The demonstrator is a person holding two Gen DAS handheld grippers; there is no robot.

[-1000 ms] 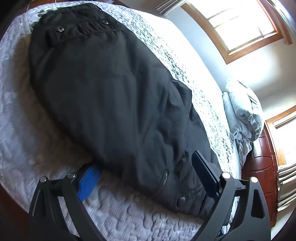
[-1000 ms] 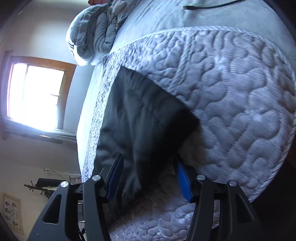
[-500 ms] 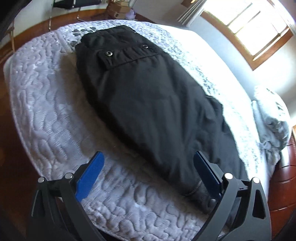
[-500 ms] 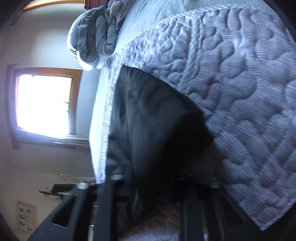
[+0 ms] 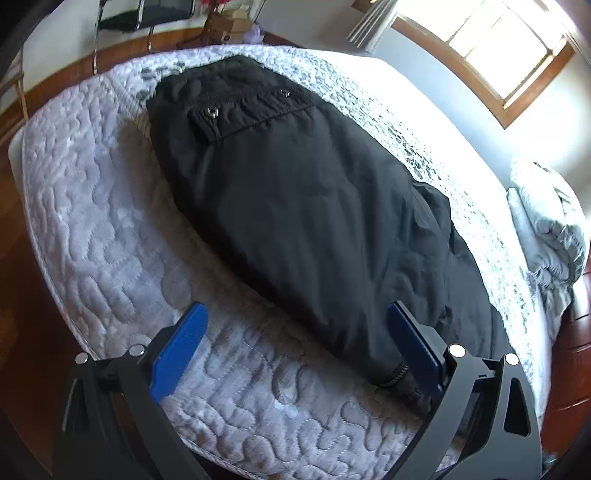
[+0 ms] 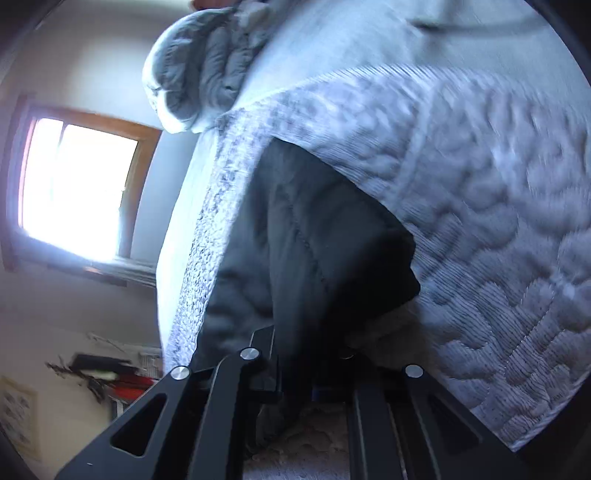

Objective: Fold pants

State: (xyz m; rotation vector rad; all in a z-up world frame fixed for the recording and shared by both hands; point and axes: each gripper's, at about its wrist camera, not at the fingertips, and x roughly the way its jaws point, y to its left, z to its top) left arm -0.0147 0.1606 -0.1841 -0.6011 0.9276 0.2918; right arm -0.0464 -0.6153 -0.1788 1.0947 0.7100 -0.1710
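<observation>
Nearest, the right gripper [image 6: 299, 384] is clamped on the hem of the black fabric pants [image 5: 306, 206] at six o'clock, and since the left gripper [image 5: 295, 347] hovers apart, lifting may slip or skew them across the white quilted mattress [image 5: 92, 206].

Bedroom interior. A bed with a white quilted mattress cover [image 5: 92, 206] fills most of both views; a plain white sheet [image 5: 424, 110] covers its far side. A rumpled grey duvet [image 5: 550, 221] is bunched at one end, beside dark red-brown wood furniture [image 5: 576, 332]. The floor [image 5: 22, 288] is reddish-brown wood. Walls are white. A wood-framed window [image 5: 495, 40] admits strong daylight, overexposing the pane and the sheet beneath. A pale curtain [image 5: 373, 22] hangs beside it. A dark chair [image 5: 147, 14] and cardboard boxes [image 5: 229, 26] stand against the far wall.
</observation>
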